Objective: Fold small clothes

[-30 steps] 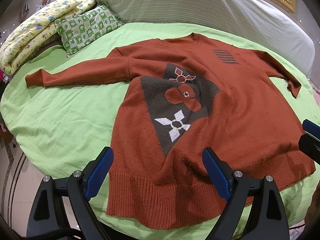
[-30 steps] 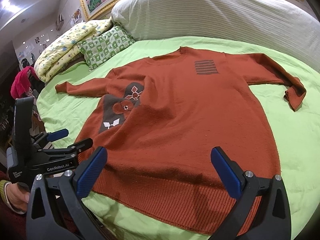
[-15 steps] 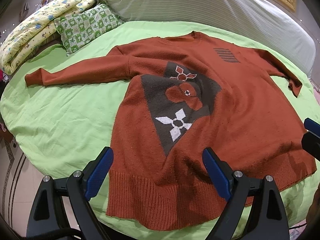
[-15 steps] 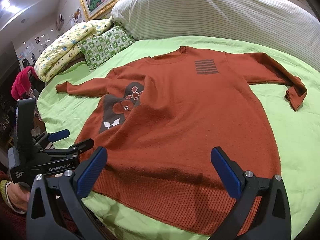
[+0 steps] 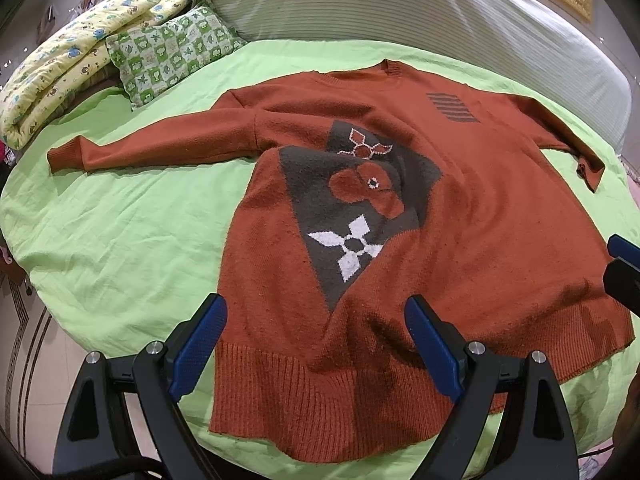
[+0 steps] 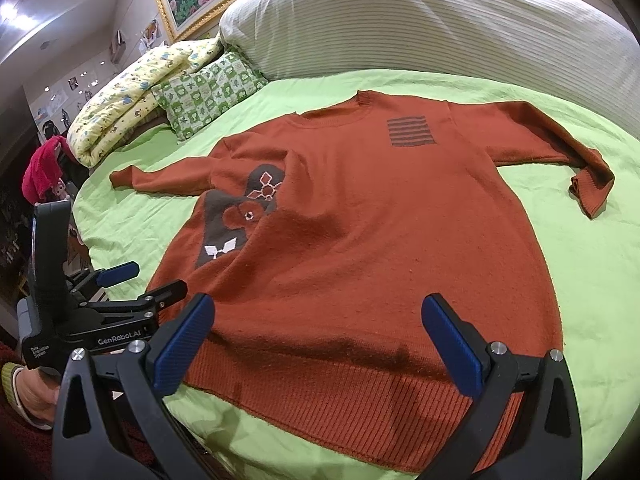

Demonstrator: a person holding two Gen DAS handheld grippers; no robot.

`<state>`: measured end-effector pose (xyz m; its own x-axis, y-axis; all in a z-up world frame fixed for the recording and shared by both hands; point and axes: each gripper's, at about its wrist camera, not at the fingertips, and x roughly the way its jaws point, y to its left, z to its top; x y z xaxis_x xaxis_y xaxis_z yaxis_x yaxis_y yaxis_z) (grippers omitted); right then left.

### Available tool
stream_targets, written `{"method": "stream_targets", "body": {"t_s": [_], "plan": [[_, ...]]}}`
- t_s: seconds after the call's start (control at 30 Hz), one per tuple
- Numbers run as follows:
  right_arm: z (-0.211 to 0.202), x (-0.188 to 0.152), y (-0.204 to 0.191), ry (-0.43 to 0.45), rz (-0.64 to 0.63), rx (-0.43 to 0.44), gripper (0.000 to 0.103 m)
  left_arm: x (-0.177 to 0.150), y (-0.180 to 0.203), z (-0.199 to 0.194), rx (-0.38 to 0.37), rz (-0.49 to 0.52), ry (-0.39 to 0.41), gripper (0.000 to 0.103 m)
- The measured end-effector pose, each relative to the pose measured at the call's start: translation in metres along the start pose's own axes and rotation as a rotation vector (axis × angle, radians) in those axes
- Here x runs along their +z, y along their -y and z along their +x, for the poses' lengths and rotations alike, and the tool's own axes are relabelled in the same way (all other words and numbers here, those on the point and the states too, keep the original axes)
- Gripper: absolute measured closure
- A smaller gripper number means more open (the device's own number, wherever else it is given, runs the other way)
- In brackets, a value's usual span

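Barely anything shifts since a second ago: both views creep a touch nearer the hem, and the sweater lies as it did. We see the rust-orange knit sweater (image 5: 460, 216) spread flat, front up, on the lime-green bedsheet (image 5: 120, 232), neck toward the striped headboard cushion (image 5: 420, 4), ribbed hem toward us. One sleeve stretches out flat toward the checked green pillow (image 5: 172, 52); the other runs to the far side with its cuff bent back. Dark triangle patch with white and orange flower motifs sits on the chest, a striped square near the opposite shoulder. Left tool (image 5: 316, 340) hovers over the hem corner, jaws wide, nothing between the blue pads (image 5: 200, 340). Right tool (image 6: 316, 344) hovers over the hem's other half, jaws also wide, nothing gripped. In the right wrist view we spot the left tool's body and a hand (image 6: 28, 396) holding it. Yellow printed quilt (image 6: 116, 112) is rolled beside the pillow.
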<state>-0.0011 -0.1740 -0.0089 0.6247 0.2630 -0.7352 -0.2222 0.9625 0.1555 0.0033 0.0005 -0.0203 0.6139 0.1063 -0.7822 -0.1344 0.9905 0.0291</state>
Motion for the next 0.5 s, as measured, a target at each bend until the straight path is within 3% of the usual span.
{"method": "stream_targets", "body": {"t_s": [0.5], "plan": [[0.0002,0.001,0.0017,-0.003,0.005,0.005,0.0,0.0011,-0.0008,0.0036,-0.002,-0.007,-0.011,0.012]]}}
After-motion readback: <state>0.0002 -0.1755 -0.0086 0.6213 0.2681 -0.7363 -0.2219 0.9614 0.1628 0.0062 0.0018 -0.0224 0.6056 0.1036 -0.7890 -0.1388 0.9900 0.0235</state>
